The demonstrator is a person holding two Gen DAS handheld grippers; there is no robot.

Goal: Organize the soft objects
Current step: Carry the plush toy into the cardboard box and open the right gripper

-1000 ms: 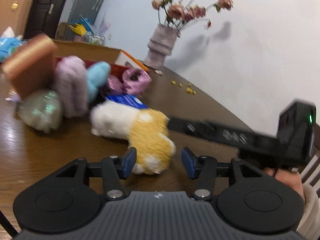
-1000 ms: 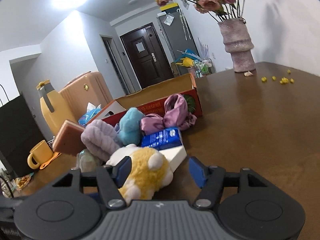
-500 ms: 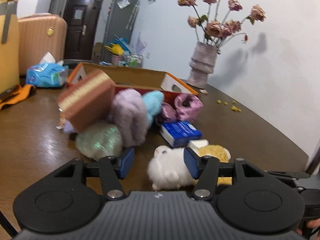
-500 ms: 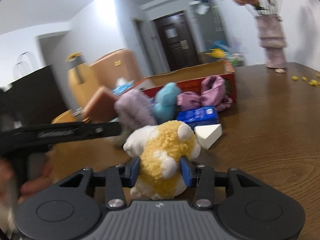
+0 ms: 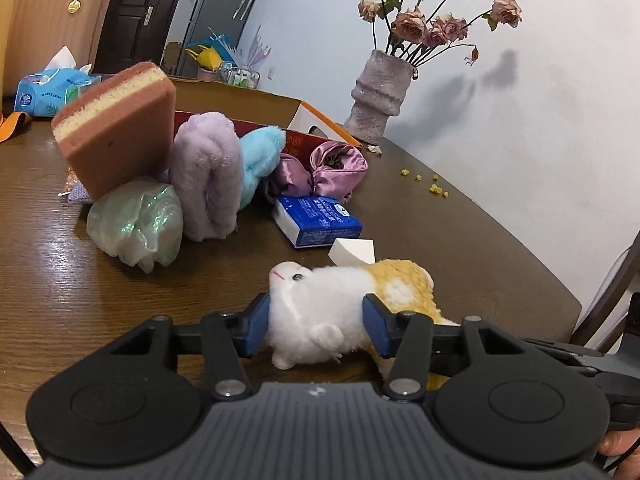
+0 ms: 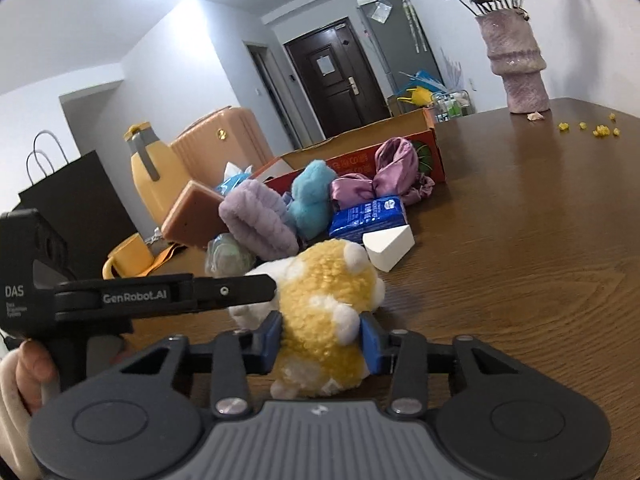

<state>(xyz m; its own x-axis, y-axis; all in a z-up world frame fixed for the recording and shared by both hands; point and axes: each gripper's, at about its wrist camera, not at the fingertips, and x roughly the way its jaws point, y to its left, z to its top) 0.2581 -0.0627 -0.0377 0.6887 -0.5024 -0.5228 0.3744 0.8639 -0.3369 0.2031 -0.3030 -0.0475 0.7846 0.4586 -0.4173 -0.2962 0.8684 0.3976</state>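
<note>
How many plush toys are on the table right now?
1: the white-and-yellow plush toy, clamped between the left gripper and right gripper. The pile may hide others.

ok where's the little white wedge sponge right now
The white wedge sponge lies on the table, between the blue tissue pack and the plush toy; in the right wrist view, right of the toy's head.
</note>
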